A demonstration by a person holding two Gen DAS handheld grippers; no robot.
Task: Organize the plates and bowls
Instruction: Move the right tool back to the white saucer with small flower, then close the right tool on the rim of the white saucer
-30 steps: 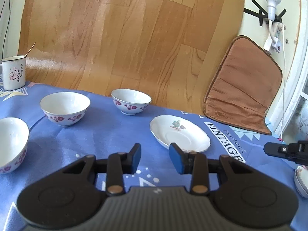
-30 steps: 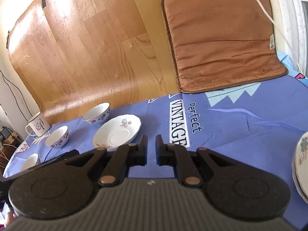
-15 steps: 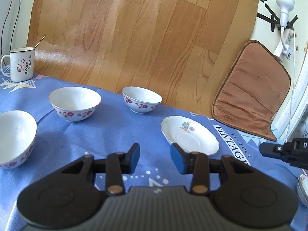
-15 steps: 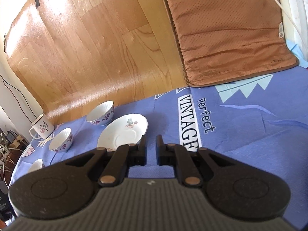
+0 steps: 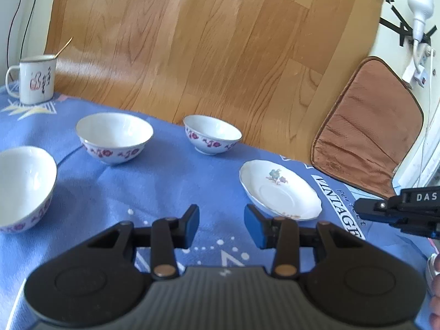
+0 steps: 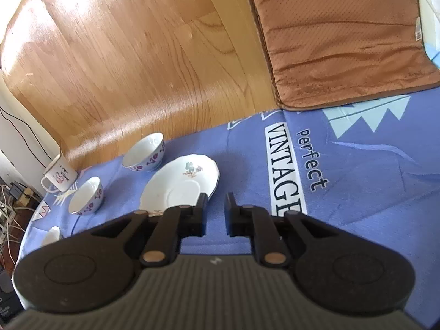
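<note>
The right gripper (image 6: 214, 214), its jaws just opened slightly and empty, is aimed at the floral saucer (image 6: 180, 185) lying on the blue cloth (image 6: 357, 178). The left gripper (image 5: 221, 227) is held apart, empty. The thin rim may be missed, probably pushing the saucer toward the nearest bowl (image 6: 144, 152).

Bare cloth (image 6: 357, 181) lies right of the plate (image 6: 178, 187); bowls (image 5: 114, 137) crowd its left.

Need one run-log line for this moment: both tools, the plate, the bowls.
left tool: open, empty | right tool: jaws just opening, empty, nearing plate | bowls: three, unstacked on cloth
</note>
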